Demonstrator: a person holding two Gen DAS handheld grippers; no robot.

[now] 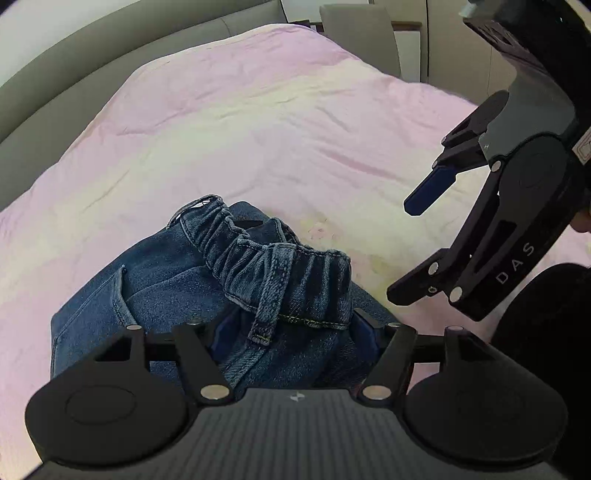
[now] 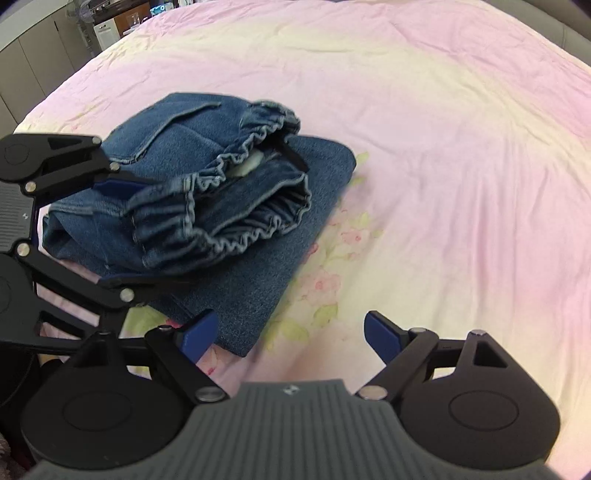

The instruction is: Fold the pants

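Observation:
Blue denim pants (image 2: 207,206) lie folded in a compact bundle on the bed, with the elastic waistband (image 2: 236,192) bunched on top. In the left wrist view the pants (image 1: 155,280) fill the space between my left gripper's fingers. My left gripper (image 1: 295,328) is open, its jaws wide around the bundle's near end; it also shows in the right wrist view (image 2: 122,229), one finger over and one under the pants. My right gripper (image 2: 288,336) is open and empty just right of the bundle, above the sheet. It shows in the left wrist view (image 1: 413,251), raised.
The bed is covered by a pink and pale yellow floral sheet (image 2: 443,147). A grey padded headboard (image 1: 74,62) runs along the far left. Cabinets and a chair (image 1: 358,33) stand beyond the bed. A dark sleeve (image 1: 546,332) is at right.

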